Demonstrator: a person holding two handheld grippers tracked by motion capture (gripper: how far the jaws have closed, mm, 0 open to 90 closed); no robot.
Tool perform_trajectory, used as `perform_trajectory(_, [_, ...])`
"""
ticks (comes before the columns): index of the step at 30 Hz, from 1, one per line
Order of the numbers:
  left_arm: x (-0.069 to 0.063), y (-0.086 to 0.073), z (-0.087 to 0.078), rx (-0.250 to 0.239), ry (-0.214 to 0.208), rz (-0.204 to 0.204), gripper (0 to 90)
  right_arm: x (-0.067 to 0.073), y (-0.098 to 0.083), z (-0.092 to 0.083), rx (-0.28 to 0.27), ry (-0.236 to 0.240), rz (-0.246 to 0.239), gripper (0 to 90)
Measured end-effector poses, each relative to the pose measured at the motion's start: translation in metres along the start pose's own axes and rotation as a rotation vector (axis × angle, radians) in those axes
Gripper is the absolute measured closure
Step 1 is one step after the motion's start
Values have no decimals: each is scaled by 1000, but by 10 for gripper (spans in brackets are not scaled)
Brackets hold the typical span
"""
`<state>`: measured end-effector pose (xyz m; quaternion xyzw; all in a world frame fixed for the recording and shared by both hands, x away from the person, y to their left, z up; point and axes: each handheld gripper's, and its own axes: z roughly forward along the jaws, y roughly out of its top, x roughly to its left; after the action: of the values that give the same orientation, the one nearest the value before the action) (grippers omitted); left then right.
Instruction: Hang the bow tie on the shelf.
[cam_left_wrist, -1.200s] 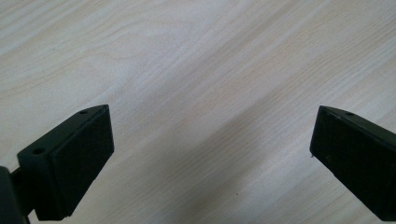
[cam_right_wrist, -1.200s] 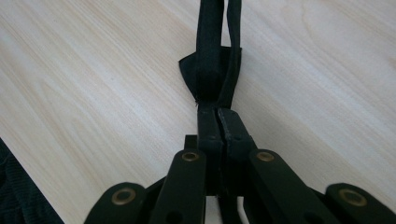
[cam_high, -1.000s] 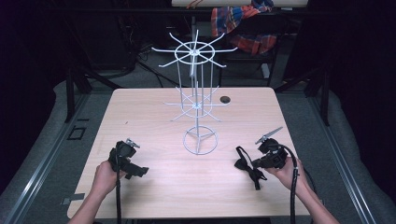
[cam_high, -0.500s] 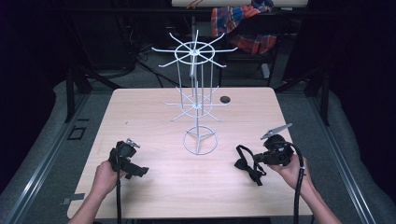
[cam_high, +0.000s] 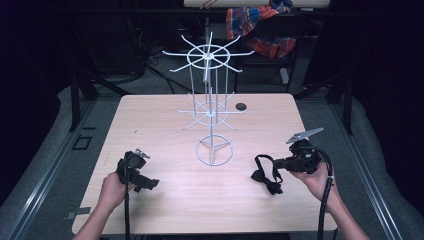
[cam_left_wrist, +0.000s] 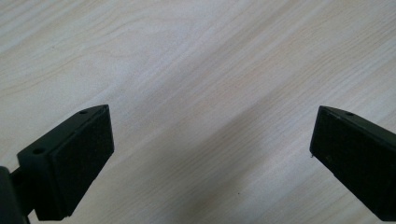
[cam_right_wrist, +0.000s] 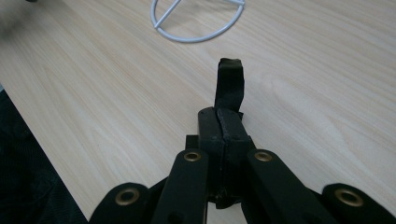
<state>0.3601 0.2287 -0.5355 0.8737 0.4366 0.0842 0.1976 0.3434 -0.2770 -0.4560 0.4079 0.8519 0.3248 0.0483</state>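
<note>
Between the pressed-together jaws of the right tool (cam_high: 278, 164) hangs a black bow tie (cam_high: 265, 175), just picked up, probably headed for the white wire rack (cam_high: 212, 112); the left tool (cam_high: 142, 179) rests spread.

Both tongs (cam_high: 137, 175) (cam_high: 277, 165) are matte black, with brass-ringed pivots, trailing black cables, and a grey three-cornered plate.

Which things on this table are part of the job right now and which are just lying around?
In the job:
- black bow tie, clamped in the right gripper
- white wire rack, likely where it will hang
- left gripper, open over bare table

Lying about:
- small dark round object behind the rack
- plaid cloth beyond the table
</note>
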Motion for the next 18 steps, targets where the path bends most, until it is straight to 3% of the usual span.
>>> perform_trajectory(2, [0,0,0,-2,1,0,0,0,2,-3,-11,14,3,896])
perform_trajectory(18, [-1,0,1,0,2,4,0,3,18,-23,-83,-2,-32,896])
